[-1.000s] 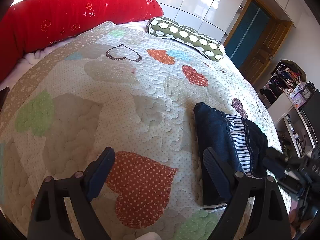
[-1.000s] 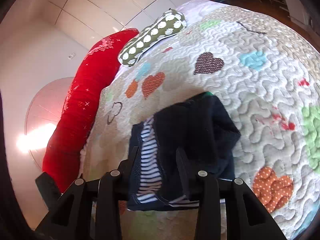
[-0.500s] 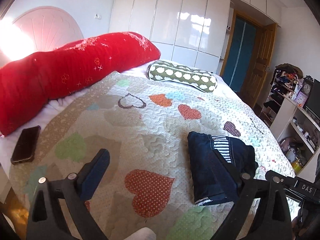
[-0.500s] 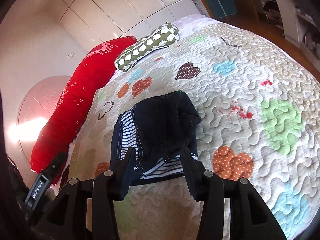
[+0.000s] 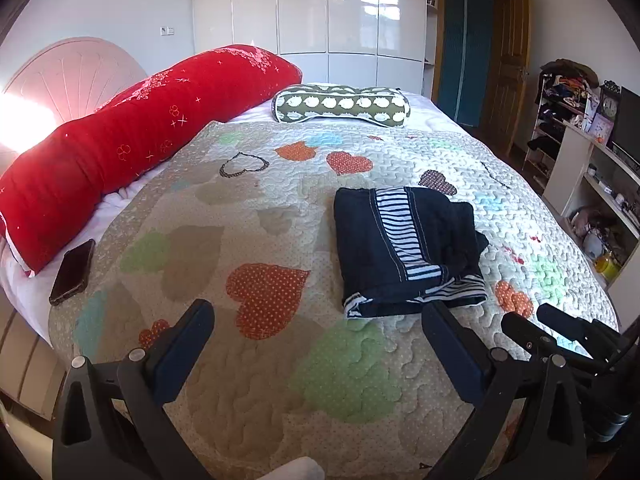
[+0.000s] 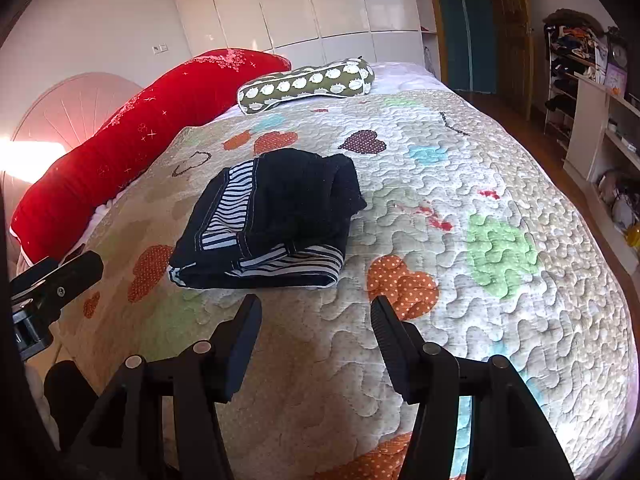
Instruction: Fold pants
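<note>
Dark navy pants with striped white-and-navy lining lie folded in a compact bundle on the heart-patterned quilt. They also show in the right wrist view. My left gripper is open and empty, held above the quilt's near edge, to the near left of the pants. My right gripper is open and empty, just short of the bundle's near edge. The right gripper's body shows at the lower right of the left wrist view.
A long red pillow and a green patterned bolster lie at the bed's head. A dark phone lies on the white sheet at the left. Shelves with clutter stand on the right.
Both grippers have pulled back and up from the pants. The right gripper has let go of the bundle and opened wider. The pants stay folded on the quilt.
</note>
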Tool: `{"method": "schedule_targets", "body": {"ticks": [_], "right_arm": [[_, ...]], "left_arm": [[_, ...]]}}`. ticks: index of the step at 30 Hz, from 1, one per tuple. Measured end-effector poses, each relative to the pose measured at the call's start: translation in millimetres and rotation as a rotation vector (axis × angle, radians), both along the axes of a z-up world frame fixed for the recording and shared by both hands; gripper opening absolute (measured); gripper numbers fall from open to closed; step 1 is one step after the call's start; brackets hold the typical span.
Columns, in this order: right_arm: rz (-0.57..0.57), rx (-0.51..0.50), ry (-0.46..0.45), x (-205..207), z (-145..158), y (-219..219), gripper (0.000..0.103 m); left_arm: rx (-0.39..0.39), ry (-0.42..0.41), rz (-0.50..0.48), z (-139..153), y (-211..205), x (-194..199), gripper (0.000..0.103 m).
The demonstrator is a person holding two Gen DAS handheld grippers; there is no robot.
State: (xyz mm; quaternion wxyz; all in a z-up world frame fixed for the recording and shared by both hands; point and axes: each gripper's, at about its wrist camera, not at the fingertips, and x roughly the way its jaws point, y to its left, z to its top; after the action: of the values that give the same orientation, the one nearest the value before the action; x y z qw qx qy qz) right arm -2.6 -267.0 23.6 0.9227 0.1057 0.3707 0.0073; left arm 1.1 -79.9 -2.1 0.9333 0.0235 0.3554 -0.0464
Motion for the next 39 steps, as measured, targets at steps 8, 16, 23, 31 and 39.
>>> {"method": "schedule_targets", "body": {"ticks": [8,16,23,31,39], "right_arm": [[-0.019,-0.017,0.003,-2.8,-3.1,-6.0,0.065],[-0.013,-0.010,0.031,7.8,-10.0,1.0,0.065],[-0.014,-0.010,0.050,12.3,-12.5,1.5,0.065],[-0.002,-0.024,0.059,13.6,-12.3,2.1,0.066],[-0.008,-0.021,0.069,13.4,-14.3,-1.9,0.066]], "left_arm": [[0.014,0.025,-0.034,-8.1,-12.8,-1.6,0.103],[-0.010,0.068,-0.028,-18.0,-5.3,5.9,0.103],[-0.032,0.102,-0.031,-25.7,-1.4,10.5,0.103],[-0.045,0.118,-0.035,-28.6,0.1,12.5,0.103],[-0.046,0.132,-0.039,-33.2,-1.0,13.8,0.103]]}}
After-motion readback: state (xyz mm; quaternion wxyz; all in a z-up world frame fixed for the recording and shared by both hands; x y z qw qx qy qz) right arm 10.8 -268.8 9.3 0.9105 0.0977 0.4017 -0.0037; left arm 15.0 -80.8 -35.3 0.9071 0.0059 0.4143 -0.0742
